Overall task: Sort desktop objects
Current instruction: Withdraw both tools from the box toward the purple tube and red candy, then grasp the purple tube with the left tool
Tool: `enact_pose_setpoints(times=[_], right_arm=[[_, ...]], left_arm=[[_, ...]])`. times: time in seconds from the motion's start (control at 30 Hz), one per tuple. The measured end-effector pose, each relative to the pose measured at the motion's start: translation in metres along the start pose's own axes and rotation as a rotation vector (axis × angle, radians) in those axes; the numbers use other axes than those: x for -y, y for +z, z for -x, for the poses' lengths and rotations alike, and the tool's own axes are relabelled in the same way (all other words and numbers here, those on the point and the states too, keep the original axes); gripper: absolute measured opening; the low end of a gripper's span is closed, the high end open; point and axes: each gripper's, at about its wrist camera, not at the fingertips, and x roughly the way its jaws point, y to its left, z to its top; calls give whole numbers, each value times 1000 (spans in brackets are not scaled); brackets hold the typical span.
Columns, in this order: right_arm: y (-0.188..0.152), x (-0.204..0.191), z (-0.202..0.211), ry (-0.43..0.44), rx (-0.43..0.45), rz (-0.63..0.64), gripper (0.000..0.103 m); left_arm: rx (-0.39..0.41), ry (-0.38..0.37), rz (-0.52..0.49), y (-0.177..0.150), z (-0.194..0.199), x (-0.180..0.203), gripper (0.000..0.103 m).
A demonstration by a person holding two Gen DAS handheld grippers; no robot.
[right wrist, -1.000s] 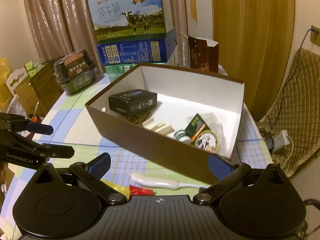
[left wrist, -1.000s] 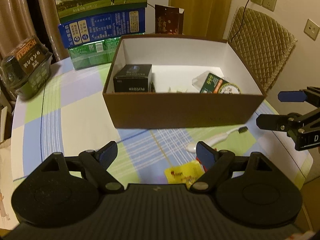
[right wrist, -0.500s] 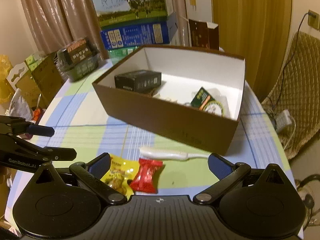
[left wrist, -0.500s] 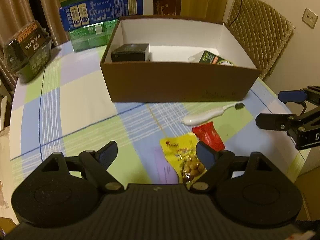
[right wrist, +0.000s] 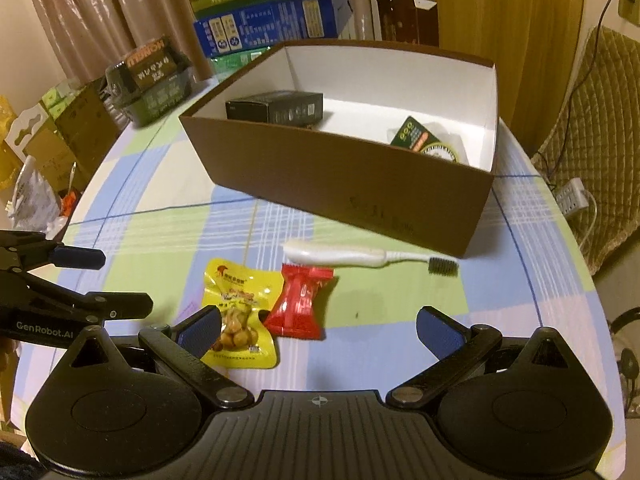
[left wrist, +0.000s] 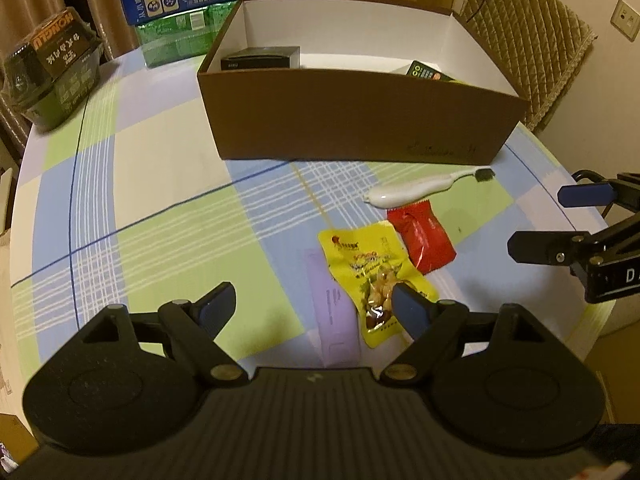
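A brown cardboard box stands on the checked tablecloth and holds a black carton and a green packet. In front of it lie a white toothbrush, a red snack packet, a yellow nut packet and a pale purple flat item. My left gripper is open and empty above the purple item and yellow packet. My right gripper is open and empty, just behind the red packet.
Milk cartons are stacked behind the box. A dark food tub sits at the table's left edge. A quilted chair stands to the right, and cardboard boxes stand on the floor at the left.
Both grippers have pulled back from the box toward the table's near edge. The snack packets and purple item have come into view. Both stay open.
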Motion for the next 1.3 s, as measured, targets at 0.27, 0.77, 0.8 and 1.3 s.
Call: enact_pose_setpoints(times=[0.27, 0.77, 0.8, 1.3], right_arm=[[-3, -1, -5, -3, -22, -12, 101], [-21, 13, -30, -55, -98, -59, 101], [-22, 14, -31, -59, -101, -62, 101], [-24, 23, -37, -76, -114, -92, 101]], left_arm=[[-20, 2, 5, -9, -5, -1, 82], [-60, -11, -29, -30, -35, -2, 73], [-63, -16, -35, -29, -38, -1, 72], [-87, -7, -108, -29, -72, 7, 28]])
